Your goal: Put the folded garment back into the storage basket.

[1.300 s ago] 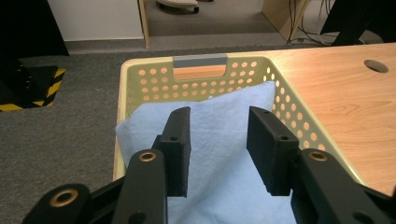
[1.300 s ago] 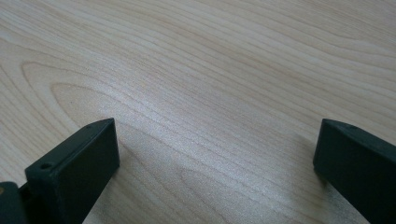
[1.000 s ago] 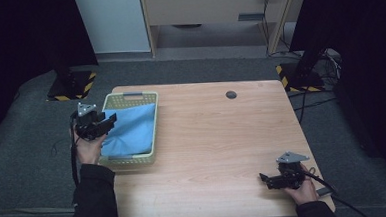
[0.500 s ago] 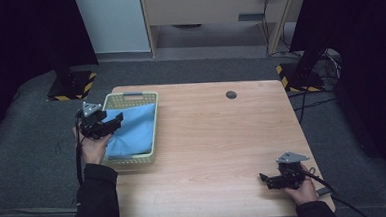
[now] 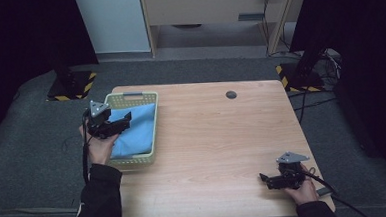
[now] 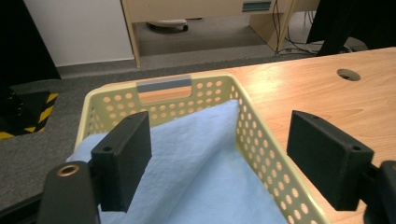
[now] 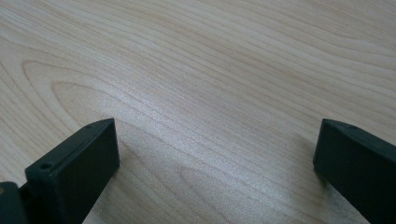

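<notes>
I see a light wood-grain worktop [image 5: 212,137] with a round dark cable port [image 5: 231,94] near its far edge. A pale yellow perforated basket [image 5: 154,133] sits directly on its left side, by the far-left corner, holding a blue cloth [image 5: 134,131].

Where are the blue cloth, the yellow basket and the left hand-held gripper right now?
blue cloth [image 6: 196,154]: left gripper view, on its raised fold.
yellow basket [image 5: 130,96]: high view, on the far rim's grey handle.
left hand-held gripper [image 5: 126,120]: high view, between its open fingertips, over the cloth.
</notes>
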The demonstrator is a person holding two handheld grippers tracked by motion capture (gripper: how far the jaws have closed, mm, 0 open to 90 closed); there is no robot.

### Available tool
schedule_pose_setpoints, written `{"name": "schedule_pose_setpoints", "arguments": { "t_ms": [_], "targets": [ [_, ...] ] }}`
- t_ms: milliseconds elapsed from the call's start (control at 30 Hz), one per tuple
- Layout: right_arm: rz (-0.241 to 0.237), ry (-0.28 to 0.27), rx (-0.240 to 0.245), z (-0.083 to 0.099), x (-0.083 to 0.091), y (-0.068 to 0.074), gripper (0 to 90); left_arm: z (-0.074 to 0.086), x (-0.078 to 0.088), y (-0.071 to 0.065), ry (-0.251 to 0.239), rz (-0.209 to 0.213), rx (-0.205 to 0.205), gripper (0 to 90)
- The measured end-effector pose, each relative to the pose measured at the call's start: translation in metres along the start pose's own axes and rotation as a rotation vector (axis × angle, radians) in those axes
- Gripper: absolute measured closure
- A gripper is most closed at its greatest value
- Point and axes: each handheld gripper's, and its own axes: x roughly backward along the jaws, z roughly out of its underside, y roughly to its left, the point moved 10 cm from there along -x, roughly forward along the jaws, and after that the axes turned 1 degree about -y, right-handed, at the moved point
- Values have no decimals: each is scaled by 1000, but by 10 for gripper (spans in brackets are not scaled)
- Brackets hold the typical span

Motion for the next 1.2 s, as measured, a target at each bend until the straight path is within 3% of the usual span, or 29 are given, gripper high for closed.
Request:
{"name": "schedule_pose_setpoints", "arguments": {
  "t_ms": [500,767,1200],
  "targets": [
    [-2,1,0,0,0,0,3,-7,-2,-33,-23,42,-29,130],
    [-2,1,-1,0,0,0,3,-9,-3,-63,-27,88,-57,119],
    [-3,1,-1,1,1,0,3,-6,-6,-106,-23,141,-136,92]
  ]
}}
